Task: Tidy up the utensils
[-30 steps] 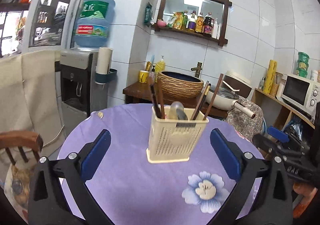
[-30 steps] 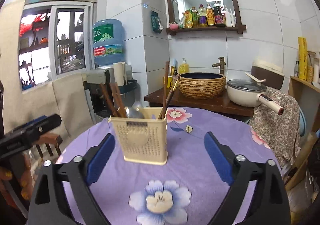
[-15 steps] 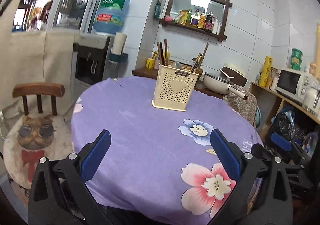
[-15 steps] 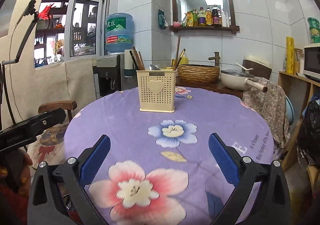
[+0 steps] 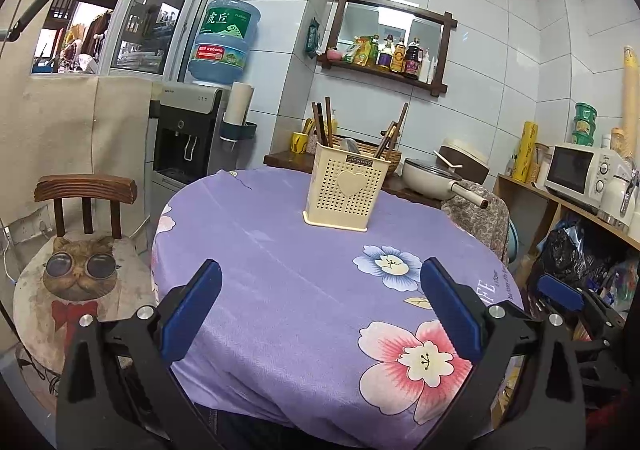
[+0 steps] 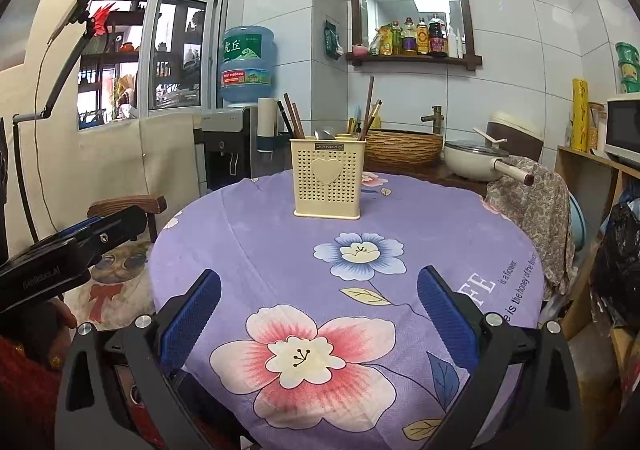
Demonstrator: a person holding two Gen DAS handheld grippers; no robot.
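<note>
Utensil holder (image 5: 346, 185) stands upright on the counter (image 5: 280, 290), straight ahead of both grippers and well apart from them. Chopsticks (image 6: 370, 105) and a spoon (image 6: 324, 134) stick out the top, leaning to both sides. Nothing loose visible on the cloth, so the sort looks done or nearly so.

Left gripper (image 5: 318, 306): jaws wide, empty, hovering over the near counter edge. Right gripper (image 6: 318, 306): same, wide and empty.

Risks, my read:
- Holder looks light and top-heavy with long sticks; a nudge against the protruding ends on any re-approach could tip it.
- Cloth hangs over the edge just below both grippers; a jaw snagging it could drag cloth and holder together.
- Grippers sit side by side, could clip each other if both go for the holder.
</note>
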